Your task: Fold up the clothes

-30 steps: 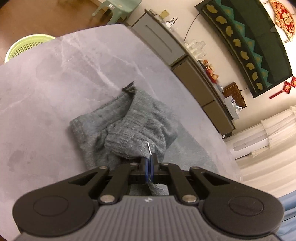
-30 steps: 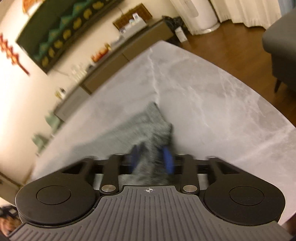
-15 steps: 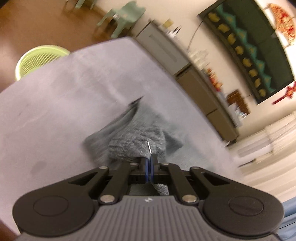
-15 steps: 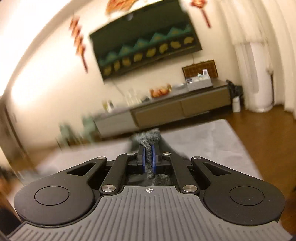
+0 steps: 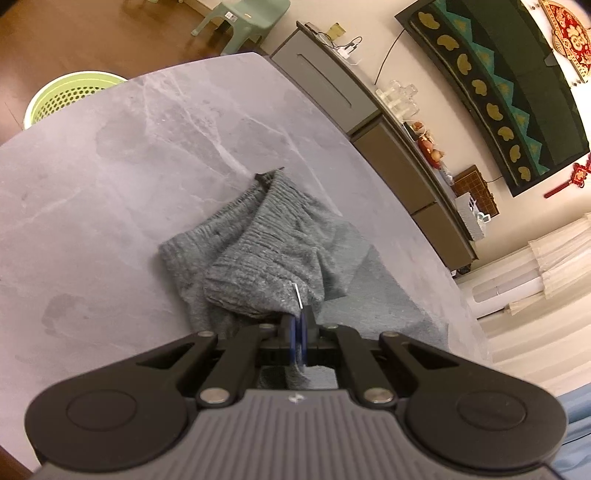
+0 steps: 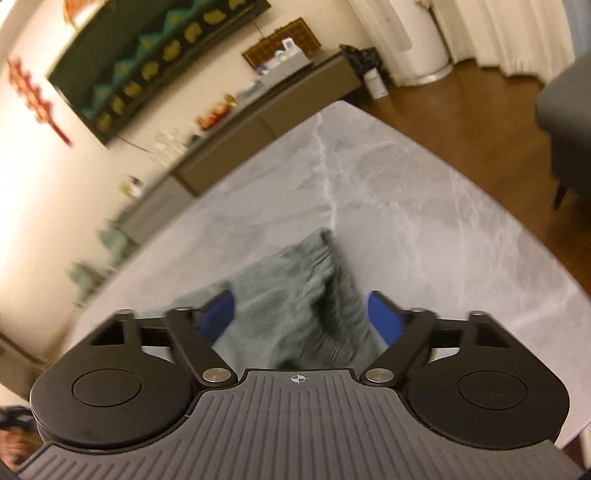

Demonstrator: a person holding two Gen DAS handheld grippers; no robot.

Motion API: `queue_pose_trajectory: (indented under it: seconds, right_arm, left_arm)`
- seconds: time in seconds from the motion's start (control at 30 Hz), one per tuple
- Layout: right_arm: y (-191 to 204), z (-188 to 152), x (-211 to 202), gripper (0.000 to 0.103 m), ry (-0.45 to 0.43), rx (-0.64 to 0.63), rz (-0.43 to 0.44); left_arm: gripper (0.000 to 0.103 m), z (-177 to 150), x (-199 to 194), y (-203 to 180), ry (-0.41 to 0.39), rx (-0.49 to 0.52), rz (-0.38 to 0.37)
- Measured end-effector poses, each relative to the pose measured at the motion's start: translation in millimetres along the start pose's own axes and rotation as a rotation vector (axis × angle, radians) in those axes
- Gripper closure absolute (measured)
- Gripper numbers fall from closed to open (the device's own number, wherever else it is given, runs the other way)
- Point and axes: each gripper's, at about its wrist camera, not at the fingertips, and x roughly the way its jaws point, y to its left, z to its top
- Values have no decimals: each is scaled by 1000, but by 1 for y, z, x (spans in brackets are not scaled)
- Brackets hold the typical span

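Grey knit garment (image 5: 266, 254) bunched on marble table (image 5: 110, 192), long axis running away from both grippers. Near edge pinched tight in left gripper (image 5: 298, 328). Right gripper (image 6: 301, 314) spread wide over cloth, gripping nothing, hovering just above near end

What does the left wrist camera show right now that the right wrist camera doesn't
Only the left wrist view shows the left gripper shut on an edge of the grey knit garment, a green perforated basket and a pale green stool on the floor past the table.

Only the right wrist view shows the right gripper open, its blue pads either side of the cloth, plus a dark chair.

Both show the garment bunched on the marble table, the long cabinet and the dark wall hanging.
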Motion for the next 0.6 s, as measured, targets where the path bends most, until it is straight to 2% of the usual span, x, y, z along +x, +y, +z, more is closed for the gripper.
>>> queue_pose_trajectory:
  seconds: [0.07,0.1,0.13,0.17,0.2,0.27,0.3,0.33,0.37,0.4,0.43,0.5,0.53,0.57,0.6]
  right_arm:
    - [8,7,12,44,22,-20,-24]
    - [13,10,18,91,33,-30,-36]
    - [19,14,24,97,56,-67,-44]
    - [29,17,24,97,50,-127,-54]
    - [39,21,13,98,-2,-175,-44]
    - [48,26,-28,98,-171,-178,88]
    - [48,27,-42,98,-222,-176,123]
    - [46,28,-45,98,-223,-184,91]
    - [43,27,-37,97,-178,-188,29]
    - [37,26,-25,83,-118,-188,-36]
    - [27,23,-22,71,-108,-141,-39]
    - [0,13,-27,64,-140,4,22]
    - [-14,9,-29,52,-155,77,52]
    - [-20,3,-30,47,-159,104,71]
    - [-23,-3,-29,48,-155,105,84]
  left_arm:
    - [100,-3,3,1,-1,-10,-7]
    - [100,-5,4,2,-1,-15,-8]
    - [100,-6,4,4,-4,-21,-7]
    - [100,-7,2,6,-14,-27,-1]
    - [100,-8,0,8,-23,-34,5]
    - [100,-9,-4,14,-40,-47,18]
    - [100,-9,-3,18,-40,-55,25]
    - [100,-9,-3,21,-39,-63,32]
    - [100,-9,0,24,-34,-71,34]
    - [100,-10,4,27,-27,-81,33]
    - [100,-10,8,28,-22,-86,30]
    - [100,-12,11,29,-21,-93,21]
    - [100,-13,11,30,-21,-90,19]
    - [100,-13,10,29,-22,-86,19]
    - [100,-12,10,29,-23,-84,18]
